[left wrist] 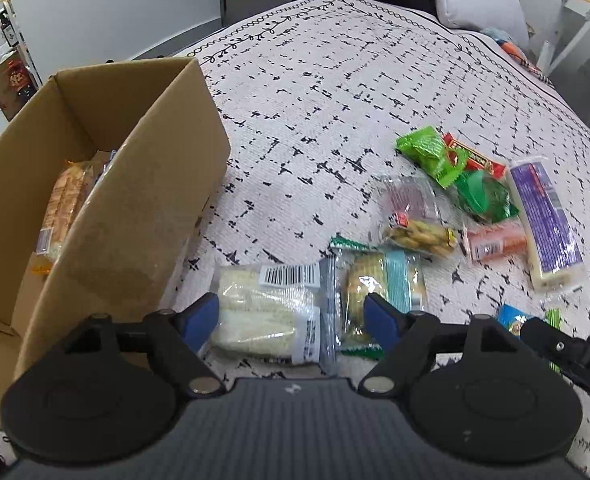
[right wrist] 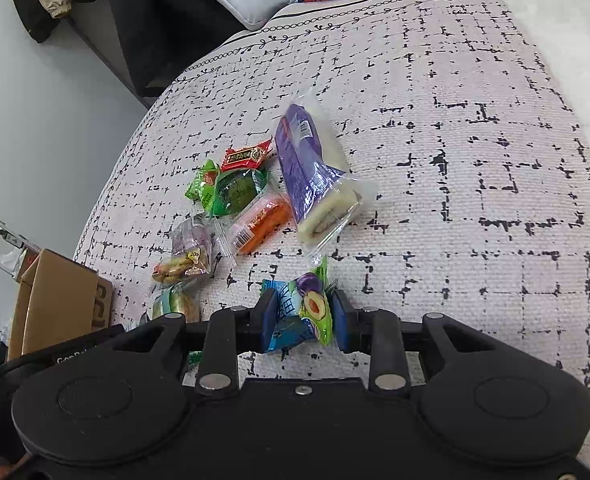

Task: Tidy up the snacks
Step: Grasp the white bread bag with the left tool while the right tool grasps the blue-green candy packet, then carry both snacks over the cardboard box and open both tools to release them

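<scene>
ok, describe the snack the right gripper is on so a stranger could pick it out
On the patterned bedspread, look nearest the camera, below the loose snack pile. The blue-and-green packet sits between the right gripper fingers. Unlike its neighbours, it pictures a purple plum and a halved fruit.

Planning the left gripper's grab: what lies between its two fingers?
In the left wrist view, a clear pack of white rice crackers, lying on the bedspread.

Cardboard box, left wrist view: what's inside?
The cardboard box holds at least one clear-wrapped orange-brown snack pack leaning against the far wall, with another wrapper edge beside it. The near wall hides most of the floor, so the full count is unknown.
</scene>
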A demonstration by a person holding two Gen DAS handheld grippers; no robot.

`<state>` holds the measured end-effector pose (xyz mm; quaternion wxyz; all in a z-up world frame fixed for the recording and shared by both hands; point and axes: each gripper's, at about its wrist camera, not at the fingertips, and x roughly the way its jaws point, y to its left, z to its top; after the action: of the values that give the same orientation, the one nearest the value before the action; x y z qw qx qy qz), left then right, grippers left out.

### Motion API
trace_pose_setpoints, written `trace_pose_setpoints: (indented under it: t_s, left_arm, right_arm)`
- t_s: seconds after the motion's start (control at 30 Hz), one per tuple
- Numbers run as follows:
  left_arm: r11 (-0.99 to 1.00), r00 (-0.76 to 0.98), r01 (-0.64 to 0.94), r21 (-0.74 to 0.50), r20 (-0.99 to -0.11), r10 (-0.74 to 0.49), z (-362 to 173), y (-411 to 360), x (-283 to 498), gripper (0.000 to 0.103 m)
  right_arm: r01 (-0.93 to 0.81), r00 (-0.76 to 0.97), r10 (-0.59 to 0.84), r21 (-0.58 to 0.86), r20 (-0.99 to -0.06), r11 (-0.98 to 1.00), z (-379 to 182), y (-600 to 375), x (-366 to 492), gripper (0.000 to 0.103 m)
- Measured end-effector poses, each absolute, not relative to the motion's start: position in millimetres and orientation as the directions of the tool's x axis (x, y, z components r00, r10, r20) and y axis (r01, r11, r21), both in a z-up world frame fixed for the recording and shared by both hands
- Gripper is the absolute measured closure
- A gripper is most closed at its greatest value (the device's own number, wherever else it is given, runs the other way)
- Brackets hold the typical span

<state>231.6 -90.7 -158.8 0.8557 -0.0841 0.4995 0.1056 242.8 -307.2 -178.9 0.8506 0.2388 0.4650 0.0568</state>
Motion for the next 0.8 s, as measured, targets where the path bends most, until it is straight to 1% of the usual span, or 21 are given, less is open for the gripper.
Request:
trace_pose_setpoints:
  t_s: [0.13,0.2,0.27,0.33,0.4,0.47,0.5,0.53,0.63,0.8]
  left_arm:
    - [0.959,0.492,-0.279,-0.045,-0.864,0.103,-161.4,-86.2,233.4,0.019]
    - [0.955,0.494,-0.29,-0.062,-0.864,0.094,-163.4,-82.0,232.5,0.019]
    - [0.94,0.494,-0.324,-0.111,-0.867,0.069,-166.3,-74.5,229.6,0.019]
    - [0.934,0.496,-0.335,-0.122,-0.866,0.065,-168.2,-72.4,227.1,0.02]
    - [0.941,0.507,-0.317,-0.118,-0.859,0.063,-167.8,-74.4,226.4,0.024]
    - [0.943,0.512,-0.309,-0.121,-0.857,0.058,-166.6,-75.1,226.5,0.032]
    - [0.943,0.511,-0.311,-0.118,-0.857,0.061,-165.7,-74.9,226.4,0.045]
    - [0.945,0.502,-0.307,-0.111,-0.863,0.062,-166.0,-74.9,227.2,0.05]
    - [0.949,0.503,-0.289,-0.126,-0.863,0.039,-163.3,-74.6,225.0,0.052]
    - [0.956,0.514,-0.257,-0.141,-0.858,0.012,-152.2,-76.9,217.1,0.053]
  right_arm:
    - [0.111,0.565,0.322,0.457,-0.76,0.882,-180.3,-305.1,246.5,0.071]
    - [0.098,0.567,0.322,0.45,-0.758,0.888,-180.8,-302.1,248.4,0.068]
    - [0.085,0.57,0.325,0.448,-0.755,0.89,-180.5,-299.2,249.0,0.062]
    - [0.072,0.571,0.322,0.437,-0.755,0.897,-180.4,-295.8,249.2,0.061]
    - [0.064,0.572,0.315,0.424,-0.758,0.903,-180.3,-294.0,249.5,0.061]
    - [0.058,0.573,0.308,0.413,-0.759,0.909,-180.1,-292.8,249.1,0.063]
    - [0.056,0.572,0.3,0.402,-0.763,0.914,-180.0,-292.6,249.0,0.065]
    - [0.054,0.574,0.288,0.386,-0.767,0.921,-179.7,-291.4,248.6,0.072]
    - [0.043,0.573,0.276,0.365,-0.772,0.93,-178.0,-290.1,247.8,0.074]
    - [0.038,0.565,0.272,0.354,-0.779,0.935,-171.4,-289.0,242.5,0.075]
